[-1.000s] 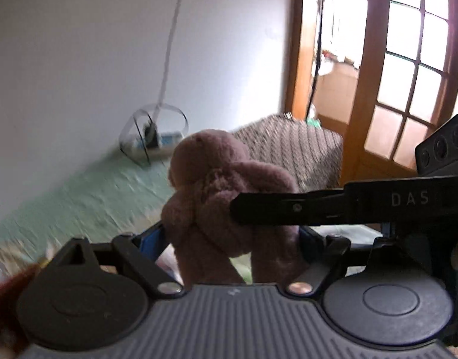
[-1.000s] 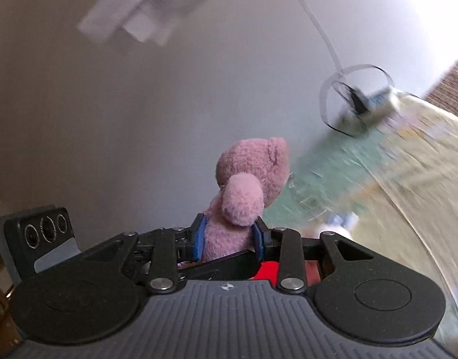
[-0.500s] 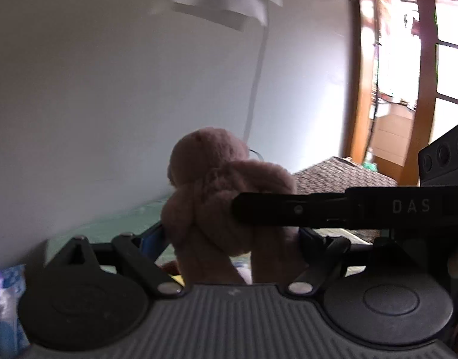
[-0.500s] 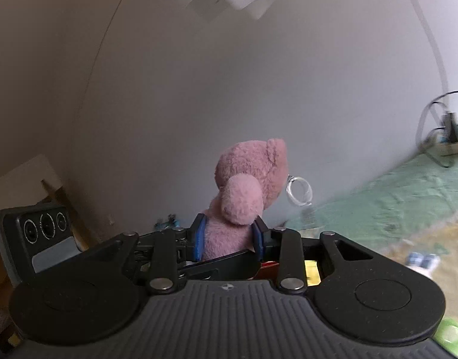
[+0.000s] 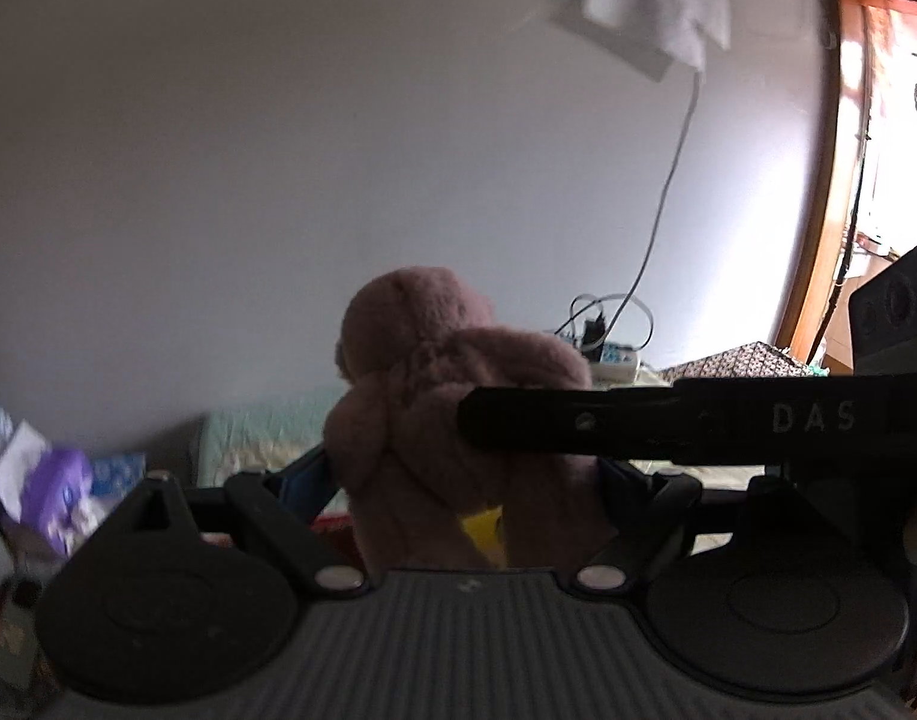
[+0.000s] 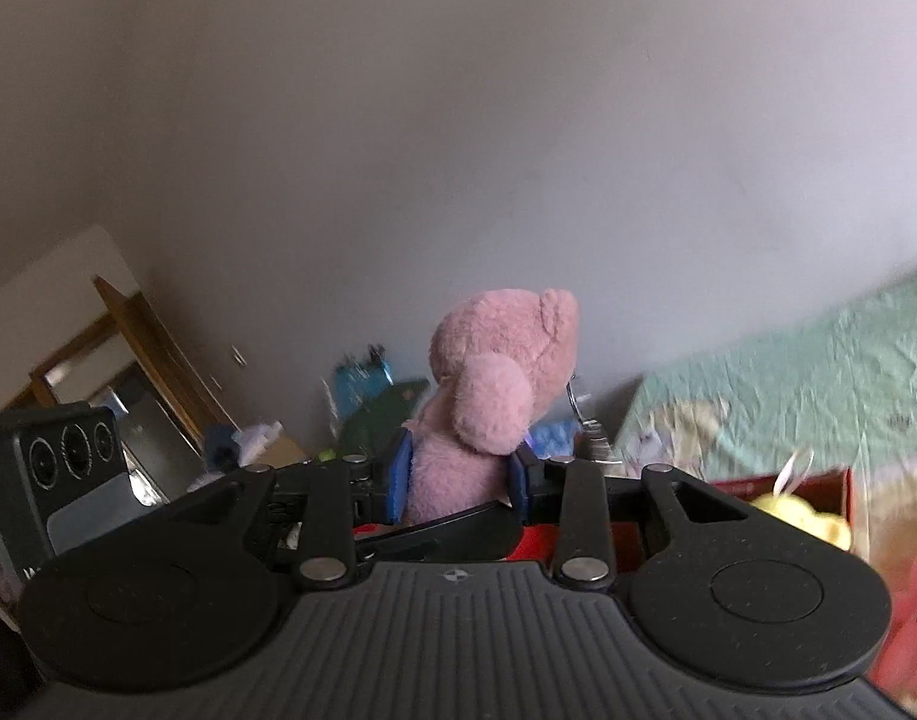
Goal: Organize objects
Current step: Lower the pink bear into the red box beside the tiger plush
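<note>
In the left wrist view, the left claw (image 5: 458, 480) points level toward the wall, clamped on the lower body of a pink plush bear (image 5: 434, 396) held upright between its blue pads. The right claw's finger (image 5: 668, 423), a black bar marked DAS, crosses in from the right and presses against the bear's side. Behind lie a green bedspread (image 5: 266, 438), a power strip (image 5: 614, 354) with a white cable (image 5: 668, 180) climbing the pale wall (image 5: 278, 150), and a wooden door frame (image 5: 818, 180) at right.

In the right wrist view, the right claw (image 6: 458, 474) is closed on the same bear (image 6: 494, 384), its head tilted right. Beyond it are the bedspread (image 6: 818, 372), a red box (image 6: 818, 483) holding a yellow plush toy (image 6: 800, 519), and a wooden cabinet (image 6: 128, 336) at left.
</note>
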A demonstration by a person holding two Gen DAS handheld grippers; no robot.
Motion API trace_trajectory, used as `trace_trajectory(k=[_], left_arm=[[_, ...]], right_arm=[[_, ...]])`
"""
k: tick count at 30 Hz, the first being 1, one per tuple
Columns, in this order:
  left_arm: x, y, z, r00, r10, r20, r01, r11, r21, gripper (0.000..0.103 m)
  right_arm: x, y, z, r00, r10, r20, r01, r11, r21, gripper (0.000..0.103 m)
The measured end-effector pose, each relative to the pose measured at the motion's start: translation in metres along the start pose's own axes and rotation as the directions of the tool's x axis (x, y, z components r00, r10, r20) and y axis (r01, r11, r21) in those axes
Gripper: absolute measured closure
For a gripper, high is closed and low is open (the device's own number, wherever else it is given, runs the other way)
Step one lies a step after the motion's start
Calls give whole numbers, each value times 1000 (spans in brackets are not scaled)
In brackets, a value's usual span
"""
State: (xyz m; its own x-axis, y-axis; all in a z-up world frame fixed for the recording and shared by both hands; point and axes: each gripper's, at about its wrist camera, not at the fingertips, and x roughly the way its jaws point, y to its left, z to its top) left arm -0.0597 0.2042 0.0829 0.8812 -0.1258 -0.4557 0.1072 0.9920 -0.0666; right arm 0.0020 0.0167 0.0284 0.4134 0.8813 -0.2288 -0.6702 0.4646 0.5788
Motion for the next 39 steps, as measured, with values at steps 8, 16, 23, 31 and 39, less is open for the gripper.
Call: trace_trajectory(k=[8, 16, 23, 31, 39], left_arm=[[34, 37, -34, 990, -43, -131, 33, 996, -78, 18], [70, 49, -66, 967, -98, -237, 75, 992, -105, 18], [96, 55, -87, 940, -136, -311, 101, 987, -128, 18], [117, 53, -107, 907, -172, -385, 127, 982, -138, 18], [125, 40, -106, 893, -134, -430, 113, 991, -75, 19]], right_arm=[[25, -18, -24, 990, -96, -108, 101, 994, 47, 68], [34, -43, -44, 964, -185, -189, 201, 977, 66, 68], [40, -52, -56, 938, -254, -236, 266, 964, 20, 68], [54, -62, -71, 910, -311, -276, 329, 944, 21, 69], [62, -70, -74, 905, -318, -284, 342, 939, 38, 71]])
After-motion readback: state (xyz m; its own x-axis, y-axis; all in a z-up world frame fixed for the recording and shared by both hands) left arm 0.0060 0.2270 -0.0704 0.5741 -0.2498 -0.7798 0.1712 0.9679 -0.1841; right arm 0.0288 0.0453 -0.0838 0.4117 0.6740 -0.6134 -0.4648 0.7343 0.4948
